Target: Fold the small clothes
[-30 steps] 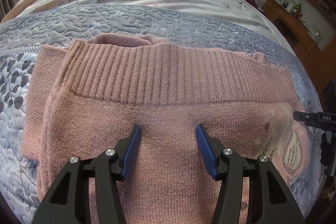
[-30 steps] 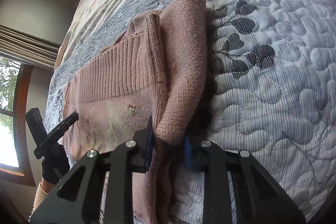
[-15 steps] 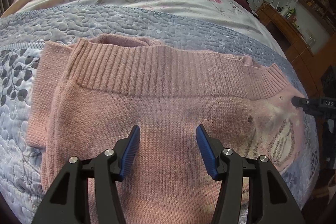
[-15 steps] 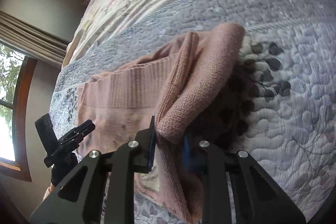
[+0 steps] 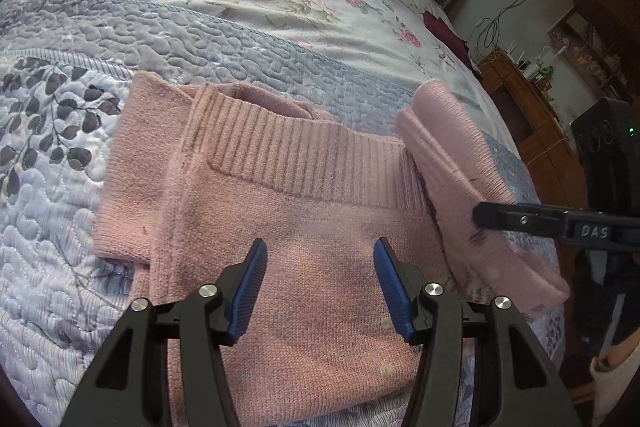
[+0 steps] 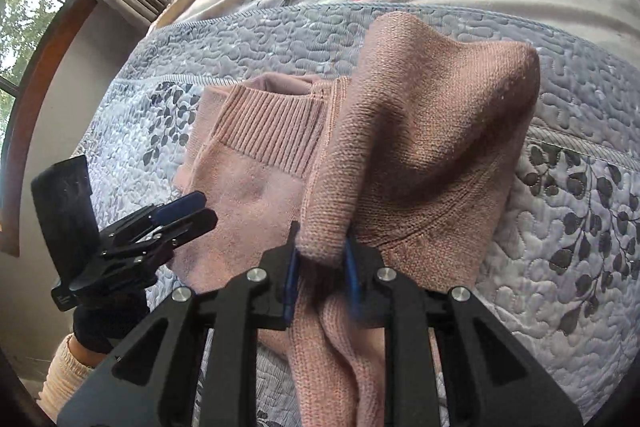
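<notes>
left gripper (image 5: 320, 291): wide open above pink sweater (image 5: 304, 275) | right gripper (image 6: 322, 267): clamped on sweater's raised fold

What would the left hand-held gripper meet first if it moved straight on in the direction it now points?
Probably the pink sweater. The left hand-held gripper is open and points at the flat knitted body below the ribbed band. Depth is unclear, so I cannot tell how near the cloth is.
</notes>
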